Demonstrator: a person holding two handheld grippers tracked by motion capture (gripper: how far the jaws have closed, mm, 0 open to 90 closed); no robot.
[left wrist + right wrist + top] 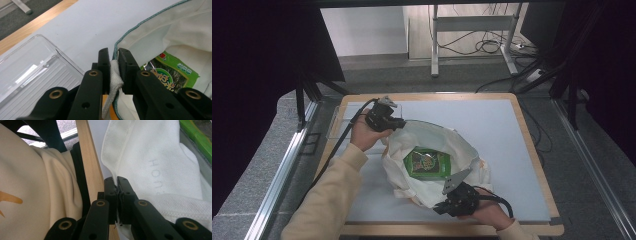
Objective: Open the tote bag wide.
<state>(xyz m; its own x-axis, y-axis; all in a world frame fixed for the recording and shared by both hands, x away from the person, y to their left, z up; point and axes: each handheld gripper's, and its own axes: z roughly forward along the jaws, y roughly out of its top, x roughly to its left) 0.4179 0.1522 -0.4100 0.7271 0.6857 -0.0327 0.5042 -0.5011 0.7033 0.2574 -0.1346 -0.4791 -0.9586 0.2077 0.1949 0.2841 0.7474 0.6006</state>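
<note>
both claws, right claw (451,199) and left claw (399,123), pinch the white bag's (432,192) rim, seemingly taut.

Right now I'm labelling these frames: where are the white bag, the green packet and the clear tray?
white bag (464,145), high view, far rim.
green packet (428,163), high view, middle of its face.
clear tray (30,75), left gripper view, ribbed floor.

Bag (464,150) spread open at centre frame on the counter (502,120), packet (428,163) lying inside, tray (337,122) at its upper left, grippers clamped on upper-left (399,121) and lower (439,209) rims.
</note>
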